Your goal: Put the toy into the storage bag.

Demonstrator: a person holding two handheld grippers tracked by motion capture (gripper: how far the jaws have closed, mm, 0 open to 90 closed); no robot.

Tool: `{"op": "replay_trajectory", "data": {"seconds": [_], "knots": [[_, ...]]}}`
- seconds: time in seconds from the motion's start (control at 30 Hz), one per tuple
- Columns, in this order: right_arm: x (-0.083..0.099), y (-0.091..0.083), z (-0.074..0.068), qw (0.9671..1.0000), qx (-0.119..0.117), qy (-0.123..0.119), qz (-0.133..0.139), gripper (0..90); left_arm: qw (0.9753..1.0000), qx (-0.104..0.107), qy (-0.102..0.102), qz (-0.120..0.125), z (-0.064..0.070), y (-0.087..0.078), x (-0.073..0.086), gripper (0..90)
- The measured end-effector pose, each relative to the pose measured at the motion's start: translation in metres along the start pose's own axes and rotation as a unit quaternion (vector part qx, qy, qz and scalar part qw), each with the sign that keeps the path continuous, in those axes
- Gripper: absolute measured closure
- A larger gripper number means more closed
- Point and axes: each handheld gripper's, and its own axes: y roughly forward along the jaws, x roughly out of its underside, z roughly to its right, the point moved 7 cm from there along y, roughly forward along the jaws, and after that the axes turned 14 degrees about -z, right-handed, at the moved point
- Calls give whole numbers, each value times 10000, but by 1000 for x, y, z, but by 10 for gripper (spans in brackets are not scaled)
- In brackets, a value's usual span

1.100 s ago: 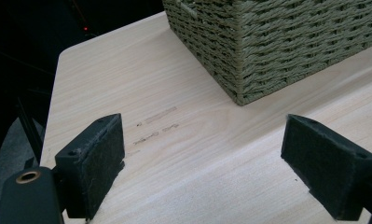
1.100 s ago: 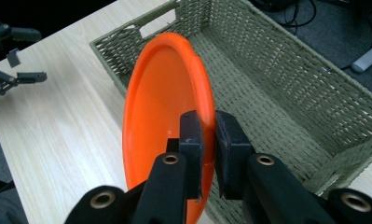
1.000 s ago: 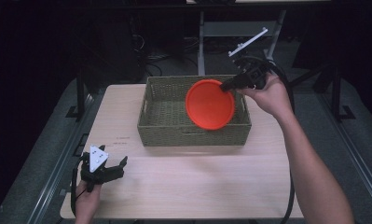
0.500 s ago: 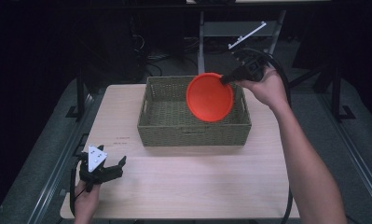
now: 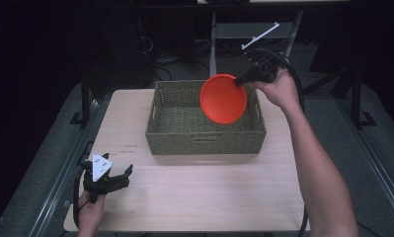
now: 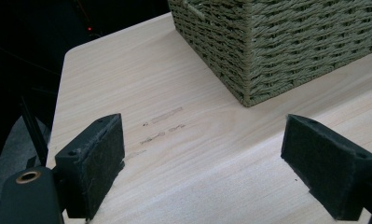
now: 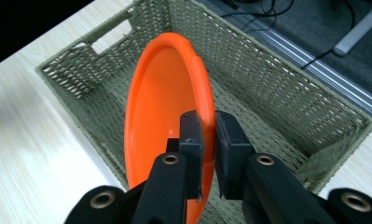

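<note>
An orange plate (image 5: 223, 98) hangs on edge above the woven green basket (image 5: 175, 138), tilted toward me. My right gripper (image 5: 240, 81) is shut on its rim at the upper right. In the right gripper view the two jaws pinch the plate (image 7: 160, 107) rim over the basket's (image 7: 277, 88) inside. My left gripper (image 5: 119, 177) rests near the table's front left corner, held by a hand. It stands open with nothing between its fingers (image 6: 93, 158), and the basket's corner (image 6: 263, 42) lies ahead of it.
The light wooden table (image 5: 194, 192) has free room in front of the basket. A black cable (image 5: 293, 74) loops from the right gripper. Dark floor, table legs and cables lie beyond the far edge.
The right gripper has lifted the orange plate higher above the basket and tilted it a little more upright. The left gripper has stayed put.
</note>
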Motion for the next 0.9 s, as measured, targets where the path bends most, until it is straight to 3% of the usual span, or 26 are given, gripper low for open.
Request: {"op": "replay_trajectory", "data": {"seconds": [0.33,0.9], "knots": [[-1,11,11,9998,72,159,-67,821,10000,11,-32,10,0,0,0,128],[5,38,22,9992,-20,346,-198,821,10000,-7,0,6,0,-1,1,128]]}}
